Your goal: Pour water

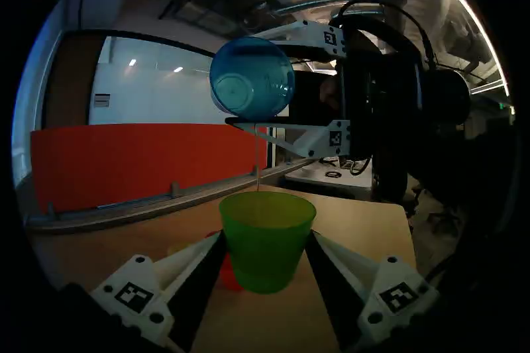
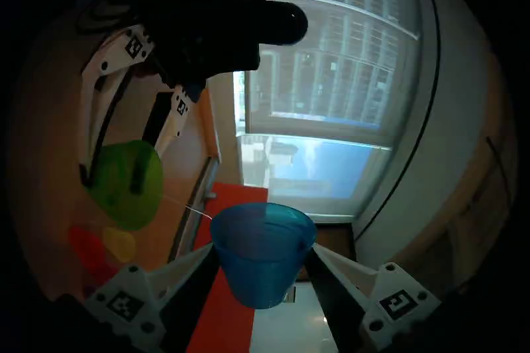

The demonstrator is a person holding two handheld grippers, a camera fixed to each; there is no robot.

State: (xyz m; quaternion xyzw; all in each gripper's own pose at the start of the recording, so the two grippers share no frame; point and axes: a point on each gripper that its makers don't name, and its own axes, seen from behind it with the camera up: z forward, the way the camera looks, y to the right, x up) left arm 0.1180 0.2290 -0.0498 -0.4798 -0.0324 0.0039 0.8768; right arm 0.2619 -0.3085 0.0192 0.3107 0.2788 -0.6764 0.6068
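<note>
One wooden table (image 1: 371, 220), orange wall panel (image 1: 132, 161) behind, windows (image 2: 331, 88), left gripper (image 1: 265, 242) closed on upright green cup (image 1: 268, 263), right gripper (image 2: 262, 253) closed on tipped blue cup (image 2: 263, 270) above, thin water stream (image 1: 256, 154) falling between.

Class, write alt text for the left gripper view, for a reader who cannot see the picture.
A tipped blue cup, held in the right gripper, pours a thin stream of water down into a green cup gripped by the left gripper at a wooden table. An orange partition stands behind.
</note>
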